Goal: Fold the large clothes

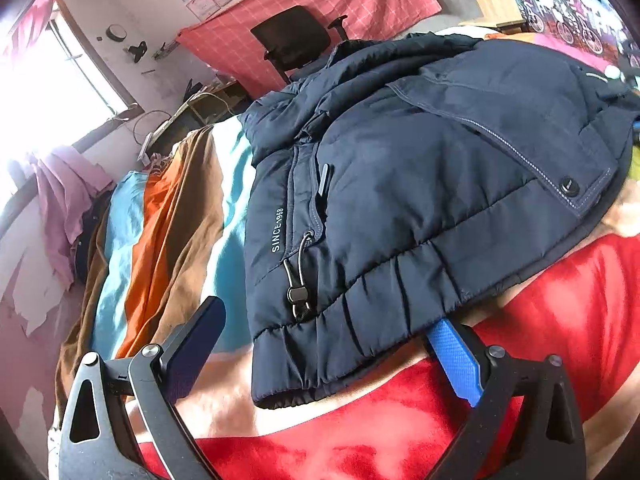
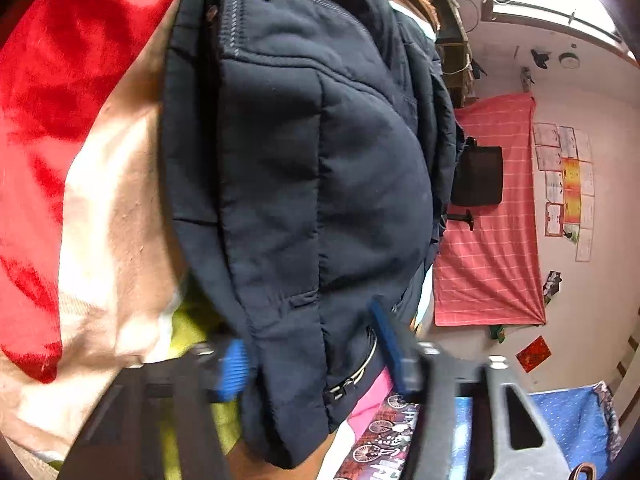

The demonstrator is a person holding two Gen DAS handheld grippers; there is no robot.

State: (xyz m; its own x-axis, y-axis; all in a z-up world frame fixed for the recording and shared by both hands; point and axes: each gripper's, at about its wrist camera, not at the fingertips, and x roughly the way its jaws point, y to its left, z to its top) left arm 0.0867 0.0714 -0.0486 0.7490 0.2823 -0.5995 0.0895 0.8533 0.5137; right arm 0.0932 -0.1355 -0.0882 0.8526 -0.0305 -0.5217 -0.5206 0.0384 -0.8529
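Observation:
A navy padded jacket (image 1: 420, 184) lies bunched on a bed, on a red and cream blanket (image 1: 560, 320). Its elastic hem with the drawcord toggle (image 1: 298, 292) faces my left gripper (image 1: 328, 314). That gripper is open wide, with the hem between its fingers. Its right blue pad (image 1: 456, 356) is tucked under the hem edge, and its left finger (image 1: 196, 344) stands clear of the cloth. In the right wrist view, my right gripper (image 2: 310, 356) is shut on a thick edge of the jacket (image 2: 300, 180). Its blue pads (image 2: 234, 368) press the fabric from both sides.
Striped orange, blue and brown bedding (image 1: 152, 240) spreads to the left of the jacket. A pink garment (image 1: 64, 208) hangs by the bright window. A black office chair (image 1: 296, 36) stands before a pink checked cloth (image 1: 320, 4). A bicycle-print sheet (image 2: 384, 432) lies under the right gripper.

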